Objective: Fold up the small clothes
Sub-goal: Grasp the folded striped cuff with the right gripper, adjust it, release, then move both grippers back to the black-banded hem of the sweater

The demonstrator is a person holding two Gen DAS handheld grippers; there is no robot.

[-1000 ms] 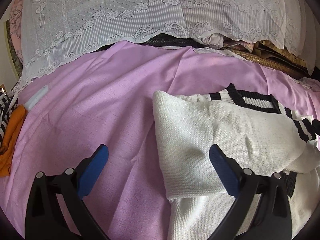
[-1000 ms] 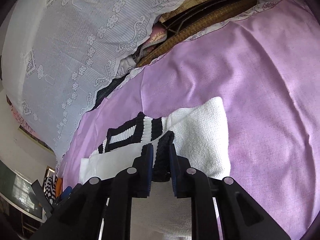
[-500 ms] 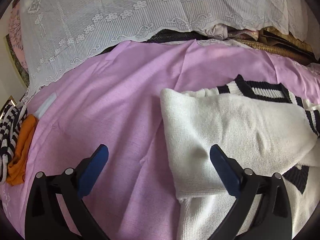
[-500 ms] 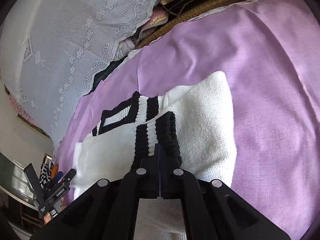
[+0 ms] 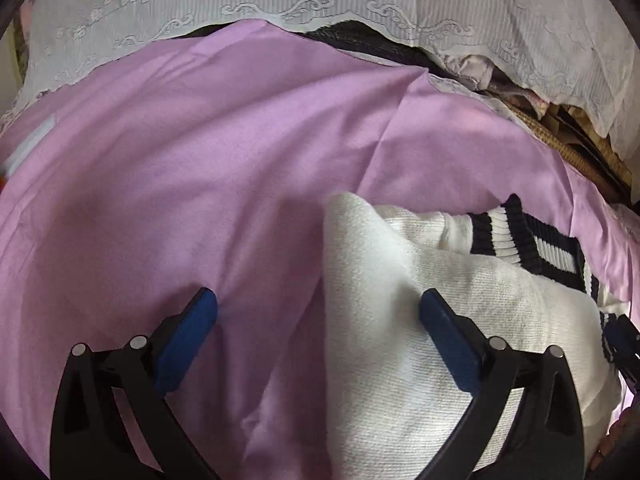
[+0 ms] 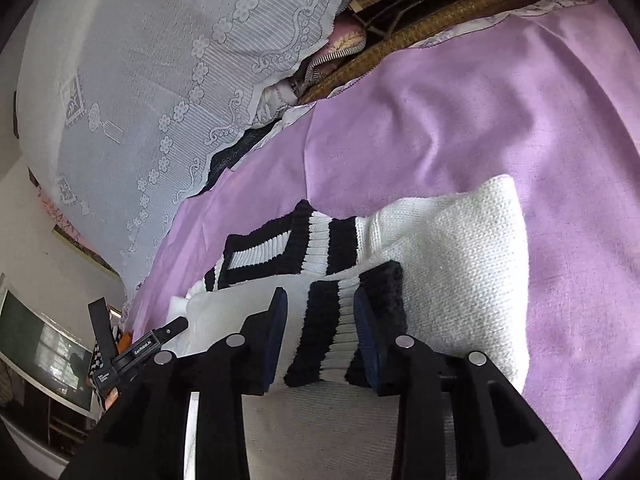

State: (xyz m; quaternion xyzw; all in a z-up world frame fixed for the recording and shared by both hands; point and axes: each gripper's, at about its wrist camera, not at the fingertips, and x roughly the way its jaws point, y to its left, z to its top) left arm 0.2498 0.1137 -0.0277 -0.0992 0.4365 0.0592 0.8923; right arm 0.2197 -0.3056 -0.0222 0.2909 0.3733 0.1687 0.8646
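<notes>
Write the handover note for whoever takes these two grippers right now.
Left gripper: open, empty, over the sweater's folded left edge.
Right gripper: jaws opening, striped cuff between them, pads no longer pressing.
White knit sweater lies on the purple sheet, collar towards the lace cover.
Done: both sleeves folded across the body.
Left: probably fold bottom to collar, then set aside.

The sweater (image 5: 400,340) lower part runs off the frame bottom. An orange item (image 5: 2,178) at the left edge is cut off, unidentifiable.
</notes>
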